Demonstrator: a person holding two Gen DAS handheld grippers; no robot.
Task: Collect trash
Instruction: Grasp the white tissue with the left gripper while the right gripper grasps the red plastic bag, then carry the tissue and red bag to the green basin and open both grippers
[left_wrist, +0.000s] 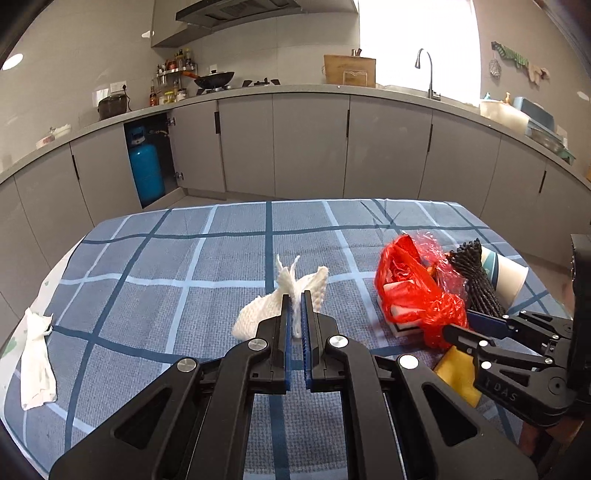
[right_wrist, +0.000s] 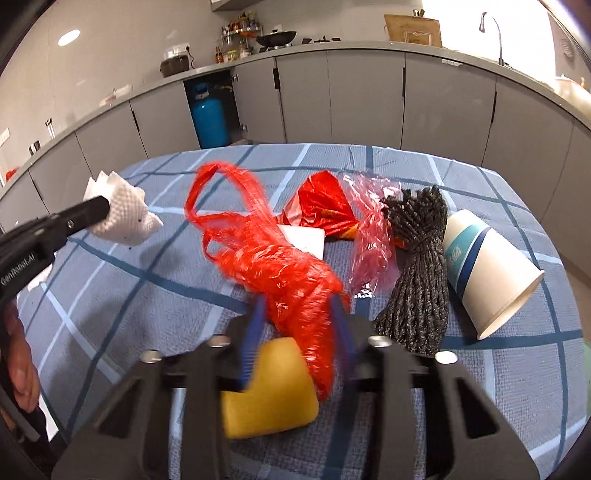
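Observation:
My left gripper (left_wrist: 295, 314) is shut on a white foam net sleeve (left_wrist: 314, 286) and holds it above the blue checked tablecloth (left_wrist: 166, 266); the sleeve also shows in the right wrist view (right_wrist: 125, 218). My right gripper (right_wrist: 299, 310) is open, its blurred jaws on either side of a red plastic bag (right_wrist: 280, 266), which also shows in the left wrist view (left_wrist: 417, 295). A yellow sponge (right_wrist: 269, 391) lies under the right gripper. A black foam net (right_wrist: 421, 273), a paper cup (right_wrist: 491, 273) on its side and clear pink plastic (right_wrist: 373, 236) lie to the right.
A crumpled white tissue (left_wrist: 35, 365) lies at the table's left edge. A white flat item (right_wrist: 306, 240) and an orange-red wrapper (right_wrist: 325, 206) sit behind the bag. Grey kitchen cabinets (left_wrist: 310, 147) and a blue gas cylinder (left_wrist: 146, 173) stand beyond the table.

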